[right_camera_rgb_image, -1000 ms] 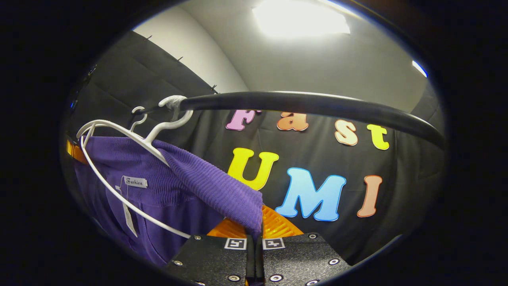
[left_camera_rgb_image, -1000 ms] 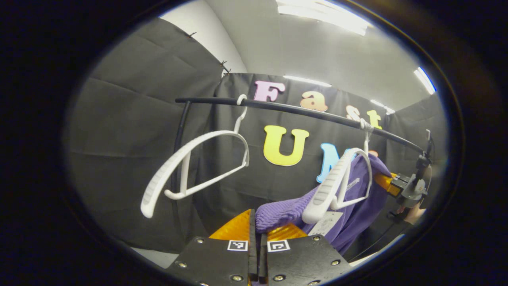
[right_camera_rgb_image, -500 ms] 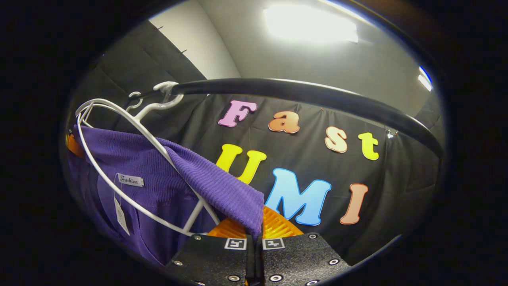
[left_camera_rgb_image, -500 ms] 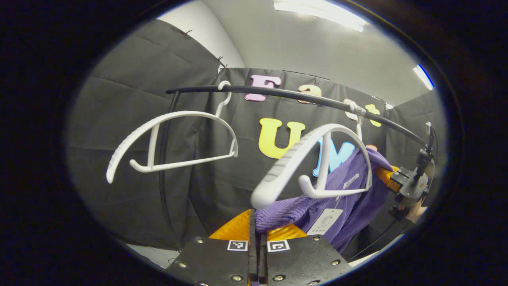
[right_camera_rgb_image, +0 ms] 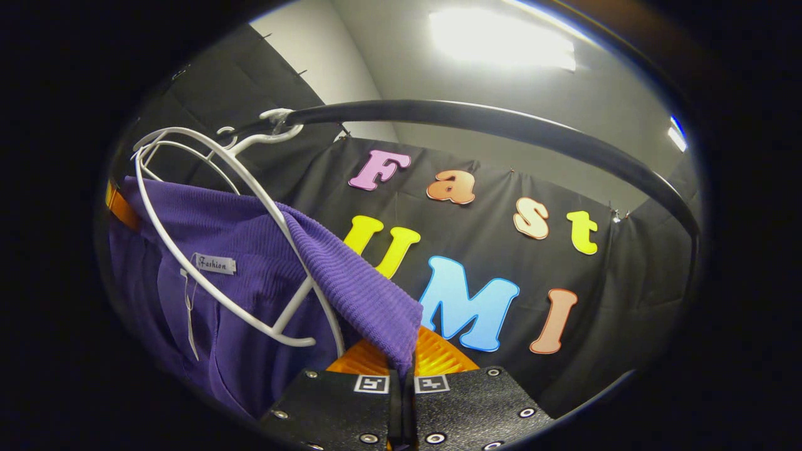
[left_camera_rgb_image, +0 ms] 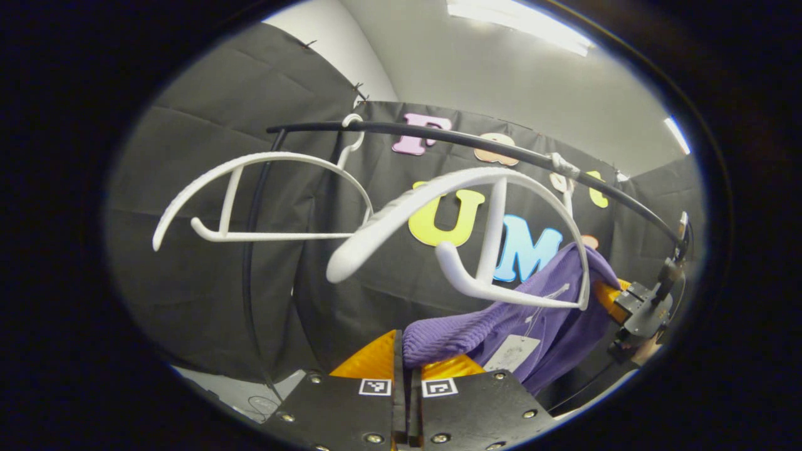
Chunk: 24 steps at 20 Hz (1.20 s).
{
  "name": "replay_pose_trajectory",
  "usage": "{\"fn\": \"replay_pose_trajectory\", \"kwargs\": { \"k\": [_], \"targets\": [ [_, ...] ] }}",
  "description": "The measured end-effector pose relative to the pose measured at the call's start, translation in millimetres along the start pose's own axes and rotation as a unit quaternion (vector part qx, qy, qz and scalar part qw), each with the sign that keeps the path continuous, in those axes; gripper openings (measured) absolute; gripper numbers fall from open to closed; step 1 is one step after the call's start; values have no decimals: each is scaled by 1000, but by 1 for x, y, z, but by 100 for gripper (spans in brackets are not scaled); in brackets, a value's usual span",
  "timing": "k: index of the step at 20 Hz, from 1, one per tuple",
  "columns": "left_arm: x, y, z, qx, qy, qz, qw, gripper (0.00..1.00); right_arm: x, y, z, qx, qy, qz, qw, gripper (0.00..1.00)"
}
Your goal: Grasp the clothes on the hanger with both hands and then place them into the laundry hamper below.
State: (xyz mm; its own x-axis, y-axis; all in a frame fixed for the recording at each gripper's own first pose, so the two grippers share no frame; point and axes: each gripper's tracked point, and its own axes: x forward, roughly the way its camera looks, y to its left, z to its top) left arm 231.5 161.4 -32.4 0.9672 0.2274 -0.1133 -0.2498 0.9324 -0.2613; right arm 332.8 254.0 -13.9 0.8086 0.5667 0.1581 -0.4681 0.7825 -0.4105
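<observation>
Purple ribbed knitwear, the garment (left_camera_rgb_image: 539, 319), hangs between the two grippers and is mostly off its white hanger (left_camera_rgb_image: 463, 238), which hooks on the black rail (left_camera_rgb_image: 438, 134) above. In the left gripper view, the left gripper (left_camera_rgb_image: 406, 376) has its fingers closed on one folded edge of the cloth; in the right gripper view, the right gripper (right_camera_rgb_image: 404, 376) likewise pinches the other edge of the garment (right_camera_rgb_image: 263, 250) between closed fingers. That right gripper appears at the far right of the left gripper view (left_camera_rgb_image: 639, 307), just behind the cloth.

To finish this step well, I judge both hands should draw the fabric down and away together, keeping it level so the far shoulder slides clear of the hanger's arm without snagging on its lower bar. A second, bare hanger (left_camera_rgb_image: 250, 200) hangs just beside the first and could swing into it. The rail's upright post (left_camera_rgb_image: 247, 269) stands near the left side. Open room lies below; the hamper is presumably there, so lowering should be straight down.
</observation>
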Motion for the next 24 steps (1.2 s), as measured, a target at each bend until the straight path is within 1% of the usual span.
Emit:
{"fn": "replay_pose_trajectory", "kwargs": {
  "k": [2, 3, 6, 9, 13, 15, 17, 19, 21, 22, 23, 24],
  "targets": [
    [2, -5, 0, 7, -1, 4, 1000, 9, -2, -1, -6, -12, 0, 7, 1000, 0],
    [3, -9, 1, 14, -2, 5, 1000, 3, -2, -3, -8, -13, 0, 9, 1000, 0],
    [3, -22, 6, 22, -14, 3, 1000, 2, 0, -17, -11, 9, 2, 3, 1000, 0],
    [4, -38, 5, 16, -14, 1, 1000, 3, -1, -33, -13, 9, 3, -10, 1000, 0],
    [10, -66, -12, 17, 1, -5, 1000, 2, -7, -41, -41, 12, 32, -17, 999, 0],
    [19, -83, -18, 27, 10, -13, 1000, 3, -9, -52, -60, 28, 52, -25, 998, 1],
    [24, -101, -23, 37, 16, -23, 999, 3, -17, -54, -77, 64, 74, -23, 995, 0],
    [19, -110, -30, 44, 26, -28, 998, 2, -34, -52, -89, 73, 93, -23, 993, 0],
    [9, -110, -38, 51, 38, -30, 998, 3, -52, -50, -89, 83, 105, -21, 991, 0],
    [4, -109, -40, 53, 42, -31, 997, 9, -60, -48, -88, 90, 109, -19, 990, 0],
    [-1, -107, -39, 53, 43, -31, 997, 9, -67, -47, -87, 95, 114, -17, 989, 0],
    [-7, -105, -39, 51, 46, -31, 997, 2, -75, -46, -85, 98, 118, -15, 988, 0]
  ]
}}
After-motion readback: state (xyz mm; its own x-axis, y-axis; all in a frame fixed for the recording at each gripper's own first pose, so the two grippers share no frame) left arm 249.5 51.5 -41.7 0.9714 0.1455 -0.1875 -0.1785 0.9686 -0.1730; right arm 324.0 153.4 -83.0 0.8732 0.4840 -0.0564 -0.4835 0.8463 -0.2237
